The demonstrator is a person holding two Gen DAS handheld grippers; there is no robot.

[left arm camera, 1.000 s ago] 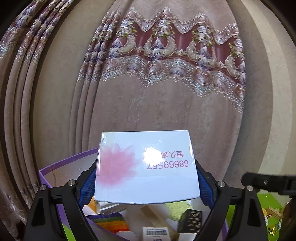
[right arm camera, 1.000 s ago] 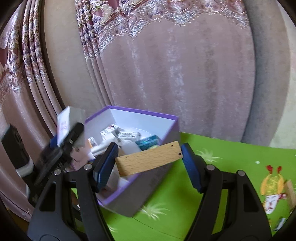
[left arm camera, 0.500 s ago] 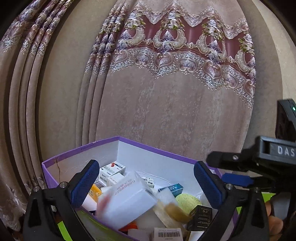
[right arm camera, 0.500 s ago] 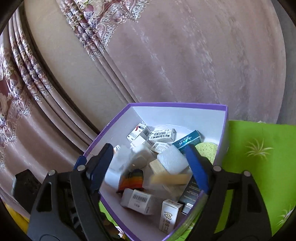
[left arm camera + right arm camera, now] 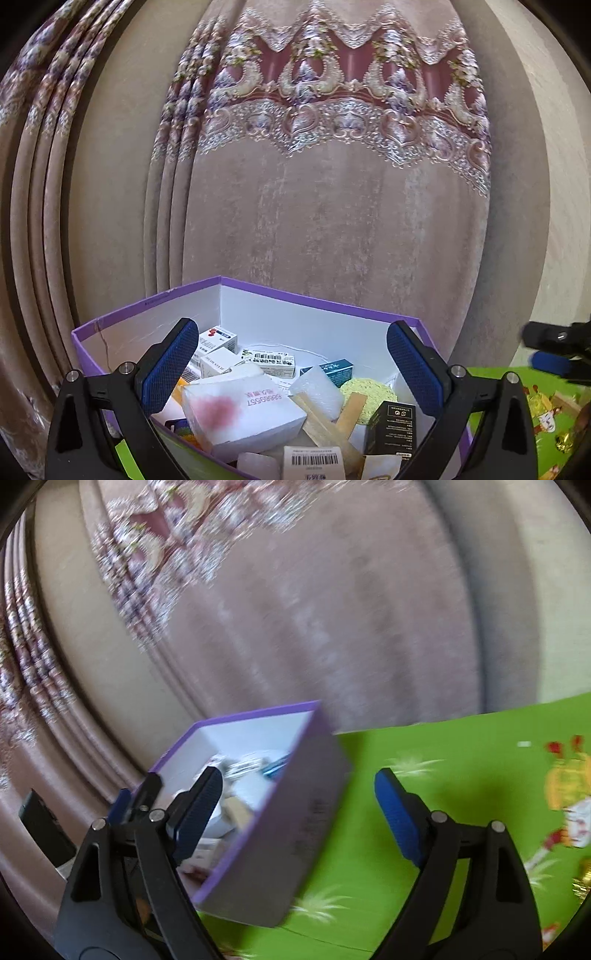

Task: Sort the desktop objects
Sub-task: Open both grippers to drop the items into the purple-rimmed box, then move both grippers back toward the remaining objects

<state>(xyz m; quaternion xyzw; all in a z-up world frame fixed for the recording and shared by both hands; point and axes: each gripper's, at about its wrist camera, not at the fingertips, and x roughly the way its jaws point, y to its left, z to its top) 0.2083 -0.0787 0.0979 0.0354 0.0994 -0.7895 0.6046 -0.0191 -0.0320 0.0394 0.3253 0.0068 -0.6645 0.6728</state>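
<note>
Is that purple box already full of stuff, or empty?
Well filled. The purple box holds a jumble of small cartons, with a white pink-blotched box and a wooden block lying on top.

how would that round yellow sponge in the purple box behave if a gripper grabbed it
The yellow sponge looks porous, so it would probably squash under the pads and weigh little for its size. Its rough surface should not slip much. It lies wedged among a black carton and wooden sticks in the purple box, so pulling it may nudge them.
</note>
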